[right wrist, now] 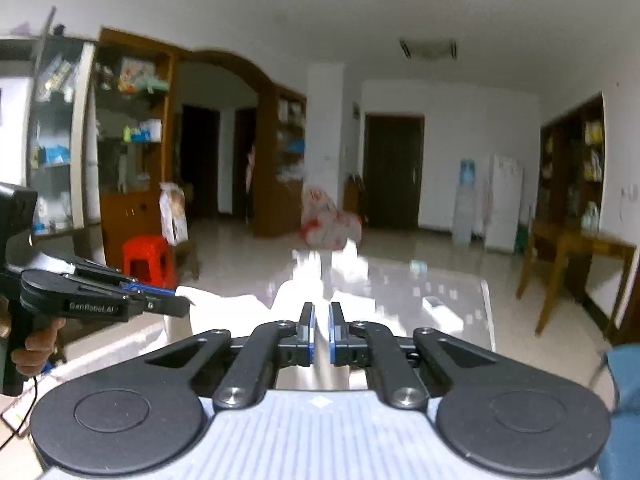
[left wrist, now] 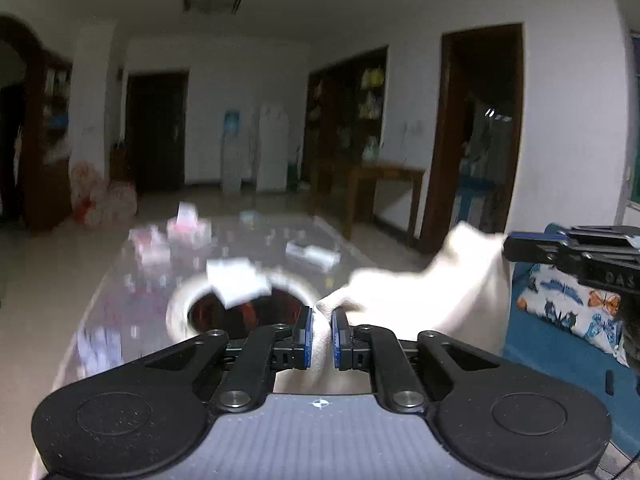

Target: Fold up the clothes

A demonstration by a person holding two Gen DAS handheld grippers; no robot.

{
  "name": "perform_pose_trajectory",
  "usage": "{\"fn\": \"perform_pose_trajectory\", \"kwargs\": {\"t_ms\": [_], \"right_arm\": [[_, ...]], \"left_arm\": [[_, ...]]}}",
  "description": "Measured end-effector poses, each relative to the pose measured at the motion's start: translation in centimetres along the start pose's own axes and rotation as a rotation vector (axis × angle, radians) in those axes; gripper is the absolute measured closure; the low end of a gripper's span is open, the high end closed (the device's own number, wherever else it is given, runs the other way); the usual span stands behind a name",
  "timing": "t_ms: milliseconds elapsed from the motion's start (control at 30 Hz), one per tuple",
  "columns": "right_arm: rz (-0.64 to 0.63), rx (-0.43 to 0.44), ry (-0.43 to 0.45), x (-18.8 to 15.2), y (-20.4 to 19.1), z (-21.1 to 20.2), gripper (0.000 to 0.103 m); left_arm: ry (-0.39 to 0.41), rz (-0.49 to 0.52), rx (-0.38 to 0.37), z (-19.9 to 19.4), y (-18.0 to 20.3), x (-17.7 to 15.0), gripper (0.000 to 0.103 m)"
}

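A white garment hangs in the air between both grippers, above a glass-topped table. My left gripper is shut on one edge of it, with white cloth filling the gap between its blue pads. The other gripper's body shows at the right of the left wrist view, holding the far corner. In the right wrist view my right gripper is shut on the bright white garment, and the left gripper's fingers reach in from the left, held by a hand.
Small papers and packets lie scattered on the glass table. A blue seat with a patterned cushion stands to the right. A red stool, a wooden side table, cabinets and doorways line the room.
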State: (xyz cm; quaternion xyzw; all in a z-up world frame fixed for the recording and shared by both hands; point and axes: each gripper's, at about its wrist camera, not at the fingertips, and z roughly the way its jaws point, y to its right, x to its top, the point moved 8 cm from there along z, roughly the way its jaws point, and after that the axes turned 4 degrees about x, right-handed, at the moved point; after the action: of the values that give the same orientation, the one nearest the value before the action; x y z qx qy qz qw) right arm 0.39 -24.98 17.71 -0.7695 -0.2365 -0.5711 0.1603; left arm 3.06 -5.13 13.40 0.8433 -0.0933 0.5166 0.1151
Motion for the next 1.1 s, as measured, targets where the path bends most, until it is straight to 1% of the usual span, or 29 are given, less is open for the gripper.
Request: {"fn": "perform_pose_trajectory", "kwargs": {"t_ms": [133, 200, 233, 267, 300, 333, 400, 433, 467, 500, 567, 667, 700, 767, 833, 900, 933, 967, 1033, 1100], "right_arm": [[0.057, -0.010, -0.069, -2.6, -0.4, 0.3, 0.095], [0.082, -0.016, -0.099, -3.9, -0.7, 0.4, 0.090], [0.093, -0.020, -0.115, -4.6, -0.9, 0.5, 0.085], [0.103, -0.025, -0.130, -5.3, -1.1, 0.6, 0.083], [0.112, -0.030, -0.145, -6.1, -1.4, 0.7, 0.080], [0.122, -0.035, -0.160, -6.8, -1.7, 0.9, 0.076], [0.140, -0.045, -0.190, -8.3, -2.2, 1.1, 0.071], [0.150, -0.050, -0.205, -9.1, -2.5, 1.2, 0.066], [0.159, -0.055, -0.220, -9.8, -2.8, 1.3, 0.064], [0.169, -0.060, -0.235, -10.6, -3.0, 1.4, 0.062], [0.186, -0.069, -0.263, -12.0, -3.6, 1.6, 0.059], [0.199, -0.078, -0.273, -12.8, -4.1, 1.4, 0.056], [0.202, -0.082, -0.275, -13.0, -4.3, 1.3, 0.052], [0.210, -0.091, -0.279, -13.5, -4.7, 1.2, 0.049], [0.217, -0.099, -0.283, -14.0, -5.0, 1.1, 0.046], [0.226, -0.109, -0.286, -14.3, -5.3, 1.1, 0.044], [0.230, -0.112, -0.287, -14.4, -5.4, 1.1, 0.043], [0.232, -0.114, -0.288, -14.6, -5.5, 1.1, 0.042], [0.235, -0.123, -0.288, -14.9, -5.9, 1.0, 0.040], [0.234, -0.130, -0.289, -15.1, -6.2, 0.9, 0.039]], "left_arm": [[-0.072, -0.004, -0.001, 0.1, 0.3, -2.8, 0.090], [-0.108, -0.005, -0.002, 0.2, 0.4, -4.2, 0.089], [-0.126, -0.006, -0.002, 0.2, 0.5, -4.9, 0.085], [-0.141, -0.006, -0.003, 0.2, 0.7, -5.6, 0.078], [-0.152, -0.006, -0.004, 0.0, 0.9, -6.3, 0.075], [-0.164, -0.005, -0.005, -0.1, 1.1, -6.9, 0.069], [-0.190, -0.005, -0.010, -0.3, 1.6, -8.2, 0.067], [-0.202, -0.009, -0.013, -0.4, 1.8, -8.8, 0.064], [-0.212, -0.015, -0.014, -0.5, 2.0, -9.3, 0.060], [-0.219, -0.020, -0.013, -0.7, 2.1, -9.8, 0.058], [-0.231, -0.031, -0.009, -1.0, 2.2, -10.4, 0.053], [-0.237, -0.038, 0.005, -1.4, 2.3, -11.1, 0.044], [-0.236, -0.038, 0.011, -1.5, 2.3, -11.3, 0.043], [-0.233, -0.037, 0.024, -1.7, 2.4, -11.6, 0.034], [-0.230, -0.037, 0.037, -2.0, 2.4, -12.0, 0.028], [-0.227, -0.036, 0.050, -2.2, 2.4, -12.3, 0.022], [-0.225, -0.036, 0.056, -2.4, 2.4, -12.5, 0.016], [-0.224, -0.036, 0.062, -2.5, 2.4, -12.6, 0.011], [-0.212, -0.039, 0.082, -2.8, 2.4, -12.8, 0.005], [-0.201, -0.041, 0.097, -3.0, 2.3, -12.8, 0.003]]}}
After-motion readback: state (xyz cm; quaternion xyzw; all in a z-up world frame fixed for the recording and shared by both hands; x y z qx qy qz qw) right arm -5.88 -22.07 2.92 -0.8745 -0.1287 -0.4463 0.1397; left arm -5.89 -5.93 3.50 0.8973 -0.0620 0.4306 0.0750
